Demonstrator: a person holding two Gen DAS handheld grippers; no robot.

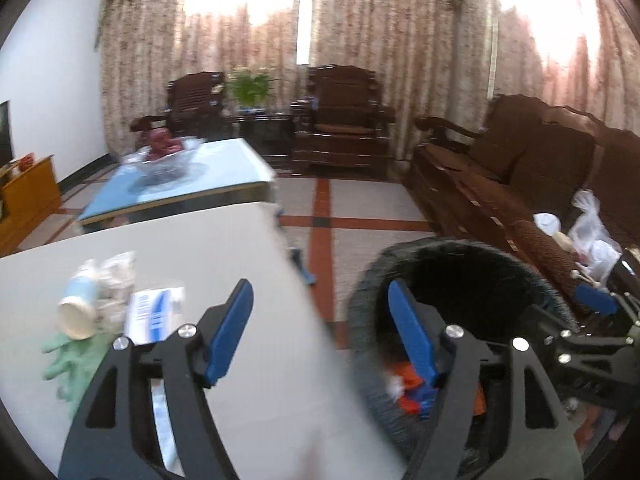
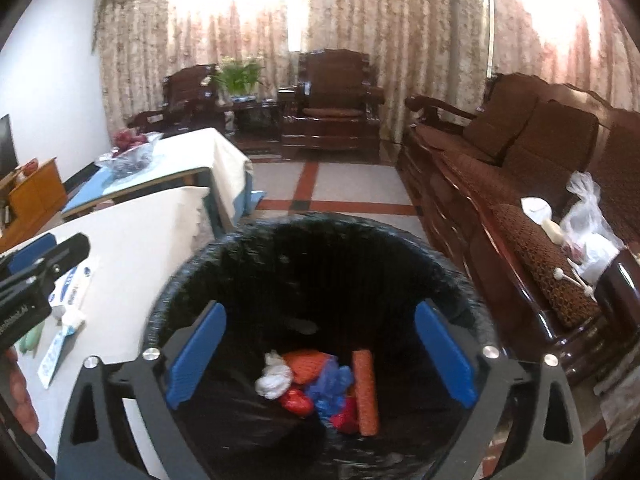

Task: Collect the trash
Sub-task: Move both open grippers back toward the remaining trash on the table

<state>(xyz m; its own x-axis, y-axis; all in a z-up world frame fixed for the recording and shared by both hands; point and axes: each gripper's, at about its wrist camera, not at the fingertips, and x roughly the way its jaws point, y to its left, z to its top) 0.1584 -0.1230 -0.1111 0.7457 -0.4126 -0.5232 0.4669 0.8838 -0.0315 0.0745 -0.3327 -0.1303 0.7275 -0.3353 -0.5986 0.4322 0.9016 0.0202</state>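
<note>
A black-lined trash bin point(image 2: 320, 248) stands on the floor beside a white table point(image 1: 200, 248). It holds orange, red, blue and white trash point(image 2: 320, 380). My right gripper point(image 2: 320, 344) is open and empty right above the bin's mouth. My left gripper point(image 1: 320, 332) is open and empty over the table's right edge, next to the bin point(image 1: 460, 264). On the table lie a paper cup point(image 1: 78, 312), crumpled clear wrap point(image 1: 116, 276), a white and blue box point(image 1: 154, 312) and a green glove point(image 1: 68, 364). The box also shows in the right wrist view point(image 2: 72, 280).
A dark wooden sofa point(image 2: 520, 168) runs along the right, with a plastic bag point(image 2: 588, 216) and small items on its near end. A second table with a glass fruit bowl point(image 1: 168, 160) stands behind. Armchairs point(image 1: 344, 120) and a plant are at the back.
</note>
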